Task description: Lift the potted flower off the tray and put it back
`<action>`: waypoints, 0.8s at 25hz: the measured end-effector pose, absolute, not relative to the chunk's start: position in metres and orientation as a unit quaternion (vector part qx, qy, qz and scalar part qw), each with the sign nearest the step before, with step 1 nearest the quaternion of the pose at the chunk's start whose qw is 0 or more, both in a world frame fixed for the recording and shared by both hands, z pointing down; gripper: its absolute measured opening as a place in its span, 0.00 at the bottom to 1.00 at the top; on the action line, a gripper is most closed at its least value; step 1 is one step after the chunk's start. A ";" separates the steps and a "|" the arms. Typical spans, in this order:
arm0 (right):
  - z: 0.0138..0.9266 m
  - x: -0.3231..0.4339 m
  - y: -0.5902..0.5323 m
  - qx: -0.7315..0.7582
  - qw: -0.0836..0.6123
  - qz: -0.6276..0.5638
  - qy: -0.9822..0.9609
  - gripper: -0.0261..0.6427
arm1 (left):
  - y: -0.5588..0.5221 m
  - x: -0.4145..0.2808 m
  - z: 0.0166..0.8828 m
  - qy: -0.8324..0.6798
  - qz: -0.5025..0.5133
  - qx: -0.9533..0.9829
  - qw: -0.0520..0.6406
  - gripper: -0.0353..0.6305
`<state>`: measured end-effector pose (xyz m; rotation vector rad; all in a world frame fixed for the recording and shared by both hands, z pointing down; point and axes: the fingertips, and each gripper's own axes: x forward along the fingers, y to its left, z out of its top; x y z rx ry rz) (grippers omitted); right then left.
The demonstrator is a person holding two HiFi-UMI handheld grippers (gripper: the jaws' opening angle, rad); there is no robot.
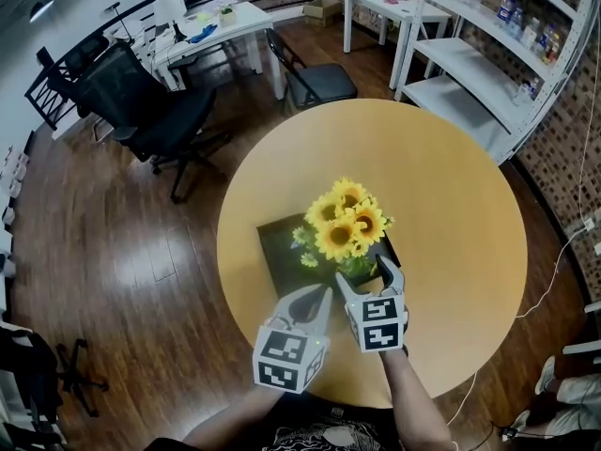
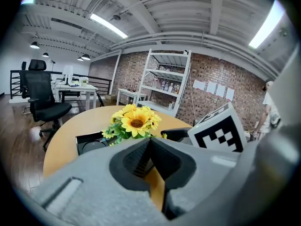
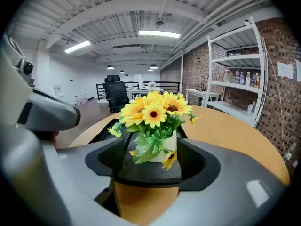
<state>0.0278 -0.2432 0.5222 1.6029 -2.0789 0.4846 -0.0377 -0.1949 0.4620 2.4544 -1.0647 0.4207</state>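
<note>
The potted flower (image 1: 346,224), a bunch of yellow sunflowers in a small pale pot (image 3: 168,147), stands upright on the black tray (image 1: 280,252) on the round wooden table (image 1: 451,214). My right gripper (image 1: 369,281) is at the tray's near edge with its jaws open. In the right gripper view the pot stands just ahead of the gap and the pads do not touch it. My left gripper (image 1: 319,301) hovers to the left of the right one, over the tray's near edge, with its jaws shut and empty. From the left gripper view the sunflowers (image 2: 134,121) and the tray (image 2: 89,142) lie ahead.
The table's near edge (image 1: 357,404) is close to my hands. A black office chair (image 1: 160,120) and a folding chair (image 1: 315,78) stand beyond the table. A white shelf unit (image 1: 488,54) rises at the far right, a white desk (image 1: 211,31) at the back.
</note>
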 end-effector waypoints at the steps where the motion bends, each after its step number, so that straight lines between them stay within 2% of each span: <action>1: 0.527 0.027 -0.247 0.582 0.236 0.182 -0.757 0.57 | -0.197 -0.038 0.463 -0.384 0.152 0.885 0.215 0.06; 7: 0.552 0.029 -0.271 0.588 0.242 0.193 -0.747 0.73 | -0.208 -0.040 0.472 -0.389 0.162 0.880 0.218 0.06; 20: 0.585 0.024 -0.313 0.590 0.260 0.212 -0.734 0.83 | -0.226 -0.052 0.482 -0.400 0.173 0.871 0.227 0.06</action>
